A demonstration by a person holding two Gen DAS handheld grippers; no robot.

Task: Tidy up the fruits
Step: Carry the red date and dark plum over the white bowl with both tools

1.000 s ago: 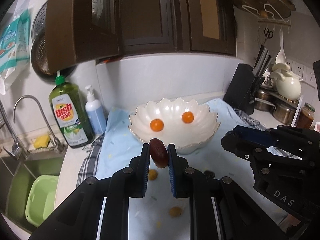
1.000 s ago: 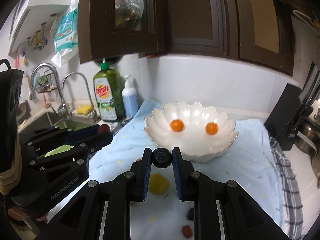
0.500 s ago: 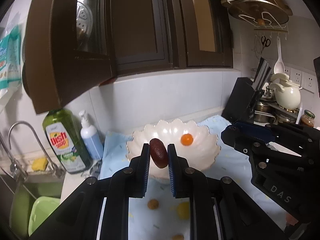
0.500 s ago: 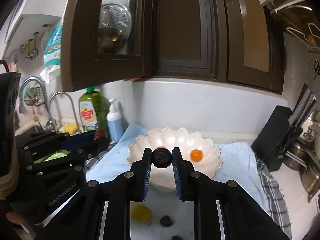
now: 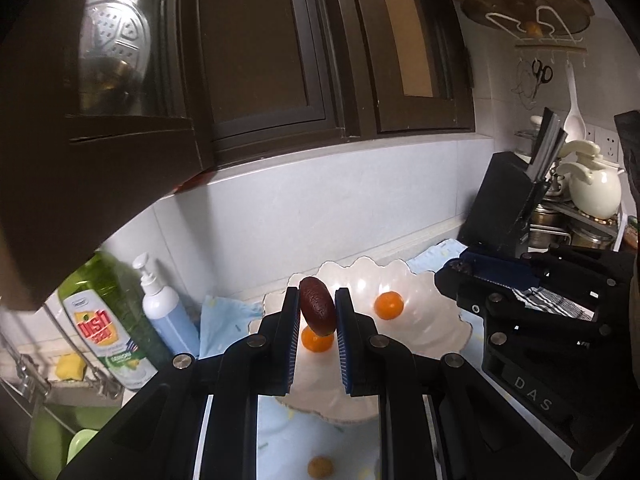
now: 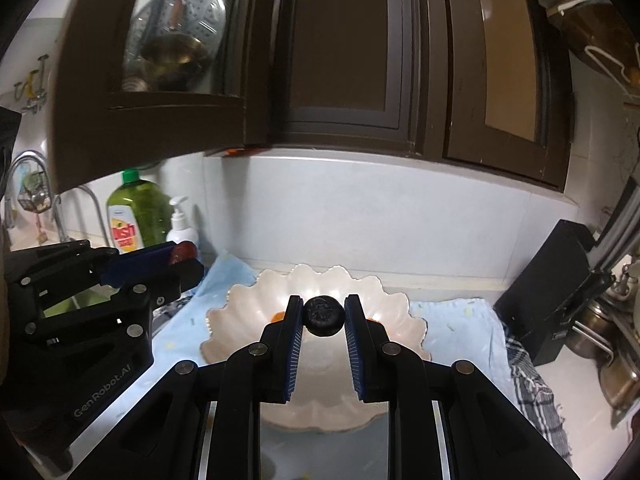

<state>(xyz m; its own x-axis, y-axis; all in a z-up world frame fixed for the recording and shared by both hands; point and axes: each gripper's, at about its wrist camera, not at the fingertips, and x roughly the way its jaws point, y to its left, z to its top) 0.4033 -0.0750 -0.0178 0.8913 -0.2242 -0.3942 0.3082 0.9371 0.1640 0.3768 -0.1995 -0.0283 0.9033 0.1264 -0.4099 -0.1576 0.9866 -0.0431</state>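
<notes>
My left gripper [image 5: 317, 312] is shut on a dark red oval fruit [image 5: 318, 311] and holds it above the near left part of the white scalloped bowl [image 5: 440, 332]. Two small oranges [image 5: 389, 305] lie in the bowl, one partly hidden behind the red fruit. My right gripper [image 6: 323, 316] is shut on a round black fruit [image 6: 323, 315] above the same bowl [image 6: 240, 320]. The left gripper also shows in the right wrist view [image 6: 182, 258], and the right gripper in the left wrist view [image 5: 456, 270].
A light blue cloth [image 6: 460, 328] covers the counter under the bowl, with a small orange fruit [image 5: 319, 467] lying on it in front. Green dish soap [image 5: 104, 320] and a pump bottle [image 5: 164, 312] stand left by the sink. A black knife block [image 6: 556, 300] stands right. Dark cabinets hang overhead.
Both grippers have risen and moved forward over the bowl, each still holding its fruit. The loose fruits on the cloth have dropped toward the bottom of both views.
</notes>
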